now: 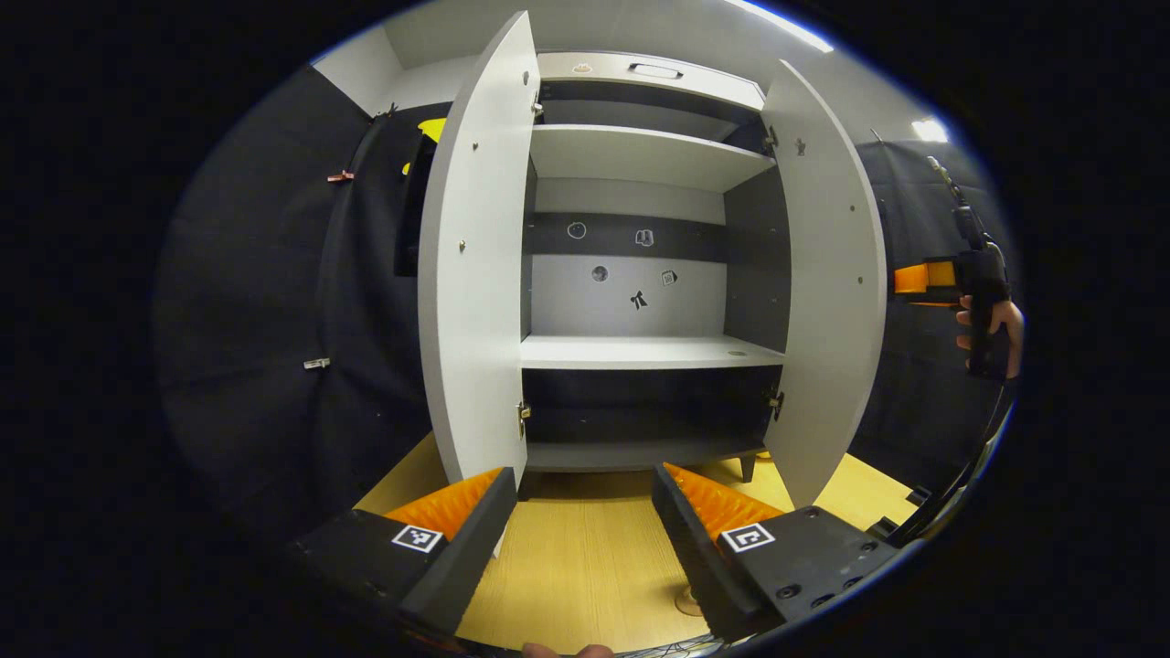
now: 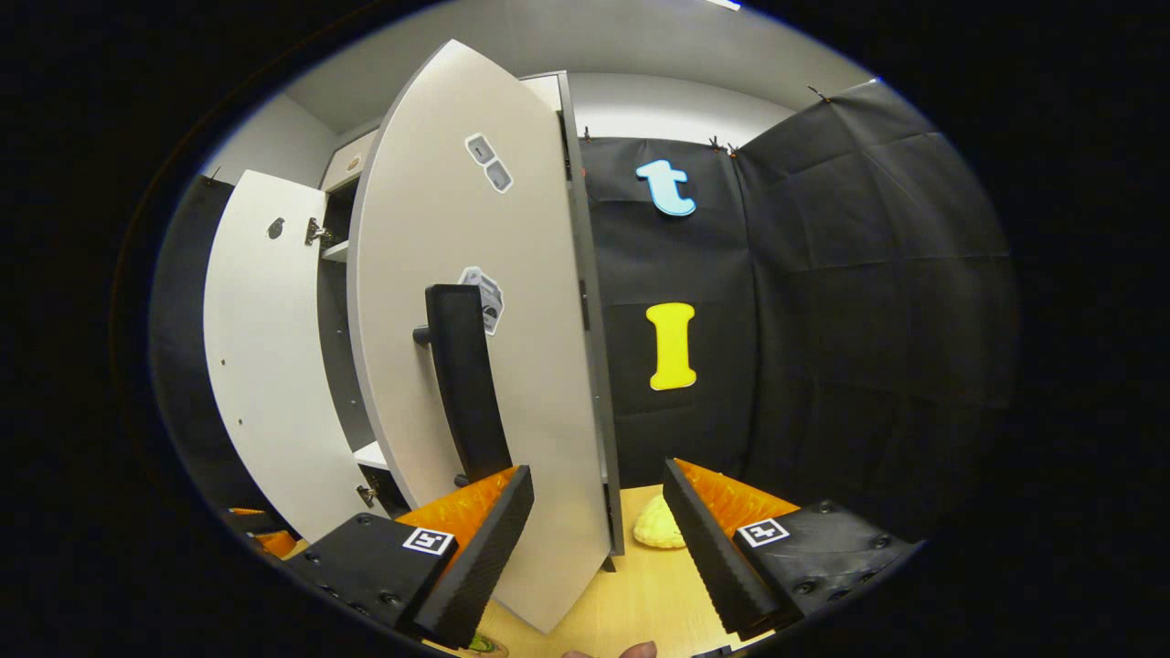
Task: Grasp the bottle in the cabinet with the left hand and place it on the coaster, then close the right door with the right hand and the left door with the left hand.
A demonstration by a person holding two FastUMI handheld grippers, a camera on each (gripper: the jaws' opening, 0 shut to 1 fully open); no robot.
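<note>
1. Right door [image 2: 475, 274]: wide open, outer face toward the right gripper view, black bar handle [image 2: 462, 384] upright on it. In the left gripper view it stands at the cabinet's [image 1: 640, 352] right side.
2. Handling, my read: stiff flat panel, light on its hinges, swings w/ a gentle push. The face looks smooth, so pads may slide. Best spot is the face by the handle, well off the hinge side, or hook the bar itself.
3. Left door [image 1: 475, 274]: also wide open, inner face showing.
4. Bottle: can't tell where it stands. Shelves show just stickers on the back panel, so the grab-and-place step is prob. done. A small round disc [image 1: 687, 600] on the wood tabletop [image 1: 585, 567], half behind a finger, may be the coaster.
5. Right gripper [image 2: 599, 530]: jaws spread, gripping nothing. The door's lower edge runs between its fingers w/o being pinched. Seen from the left, a hand [image 1: 992, 324] holds it just beyond the door.
6. Left gripper [image 1: 585, 521]: jaws apart, empty, facing the cabinet front.
7. Pale yellow lump [image 2: 660, 525] lies on the tabletop past the door.
</note>
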